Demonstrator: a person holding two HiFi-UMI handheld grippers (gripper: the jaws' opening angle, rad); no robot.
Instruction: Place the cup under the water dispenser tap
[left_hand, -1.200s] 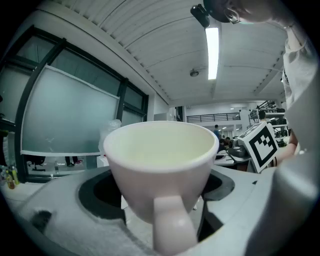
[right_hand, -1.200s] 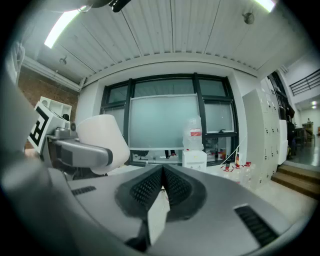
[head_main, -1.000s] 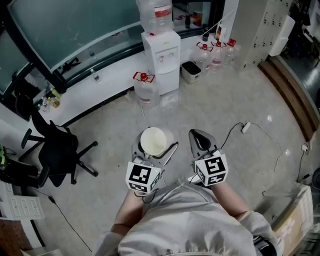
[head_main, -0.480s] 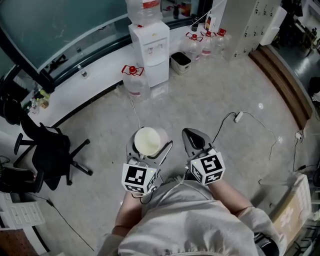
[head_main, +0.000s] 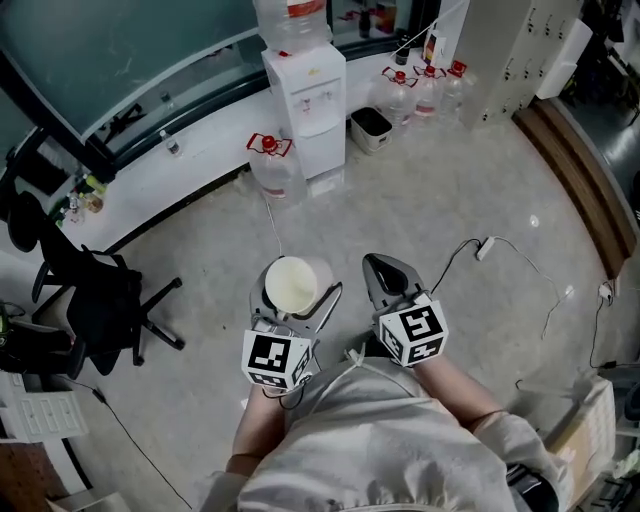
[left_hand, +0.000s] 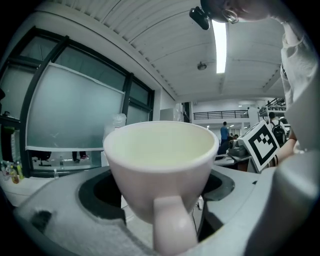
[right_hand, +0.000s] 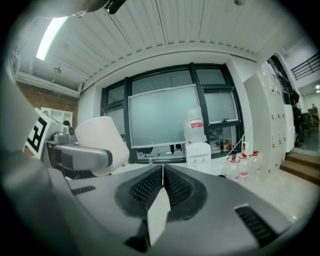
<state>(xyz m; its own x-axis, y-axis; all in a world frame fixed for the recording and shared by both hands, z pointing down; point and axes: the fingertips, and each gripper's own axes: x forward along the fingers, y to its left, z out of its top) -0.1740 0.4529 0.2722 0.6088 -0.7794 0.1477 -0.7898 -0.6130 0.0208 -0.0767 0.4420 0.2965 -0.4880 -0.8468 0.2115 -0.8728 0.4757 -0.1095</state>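
Observation:
A white cup (head_main: 291, 283) sits upright between the jaws of my left gripper (head_main: 291, 292), which is shut on it. In the left gripper view the cup (left_hand: 161, 167) fills the middle, empty, handle toward the camera. My right gripper (head_main: 386, 276) is held beside it, shut, with nothing in its jaws. The white water dispenser (head_main: 305, 95) with a bottle on top stands against the far wall, well ahead of both grippers. It also shows in the right gripper view as the dispenser (right_hand: 199, 153), far off, with the cup (right_hand: 101, 143) at left.
A water jug with a red cap (head_main: 272, 167) stands left of the dispenser, and more jugs (head_main: 425, 90) and a bin (head_main: 371, 129) to its right. A black office chair (head_main: 92, 296) is at left. A cable and plug (head_main: 487, 247) lie on the floor at right.
The view has shifted slightly: the dispenser sits a little lower and to the right than half a second ago. Both grippers keep their hold and spacing.

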